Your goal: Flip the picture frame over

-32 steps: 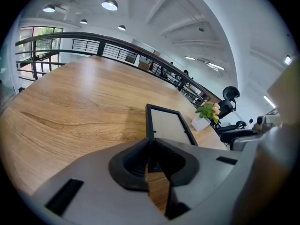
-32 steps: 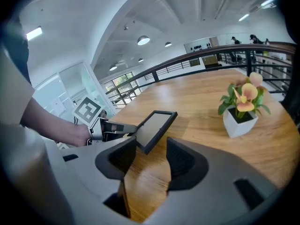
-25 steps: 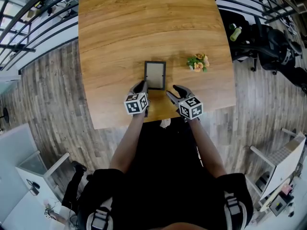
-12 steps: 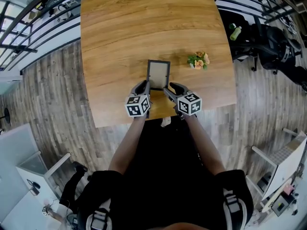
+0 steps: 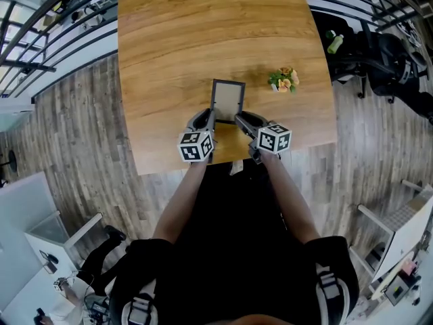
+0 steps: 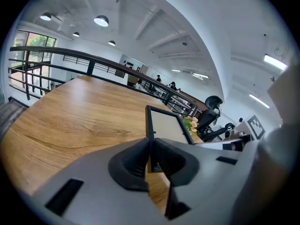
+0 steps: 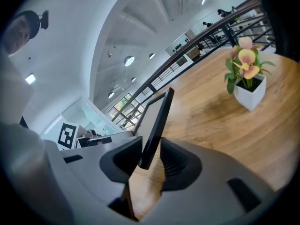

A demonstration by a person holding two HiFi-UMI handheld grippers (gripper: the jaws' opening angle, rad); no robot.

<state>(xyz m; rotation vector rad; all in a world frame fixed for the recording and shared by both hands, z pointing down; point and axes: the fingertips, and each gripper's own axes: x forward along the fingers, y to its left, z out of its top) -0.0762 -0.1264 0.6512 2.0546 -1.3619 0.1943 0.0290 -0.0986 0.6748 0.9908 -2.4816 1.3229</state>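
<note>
The picture frame point(image 5: 228, 100) is held over the near part of the bench point(image 5: 169, 39), tilted up off the wood w/ its near edge at the two grippers. Its black border and pale panel are seen in the left gripper view point(image 6: 165, 124); in the right gripper view it is seen almost edge-on point(image 7: 159, 114). Whether the low edge touches the bench cannot be told.

The near left corner is pinched by the left gripper point(image 5: 208, 119): its jaws are nearly together and pressed on the thin border point(image 6: 151, 153).

The near right edge is straddled by the right gripper point(image 5: 241, 120). Its jaws point(image 7: 150, 156) have just been closing round the frame, approx. half open. The frame is leaned against one jaw, and a slim gap is seen at the other, so no firm clamp is shown.

A small white pot of flowers point(image 5: 284, 80) is stood on the bench to the right of the frame, apart from it.

Plank floor point(image 5: 74, 127) is seen round the bench, railings point(image 5: 40, 19) at the far left, and a black chair point(image 5: 379, 59) at the right.
</note>
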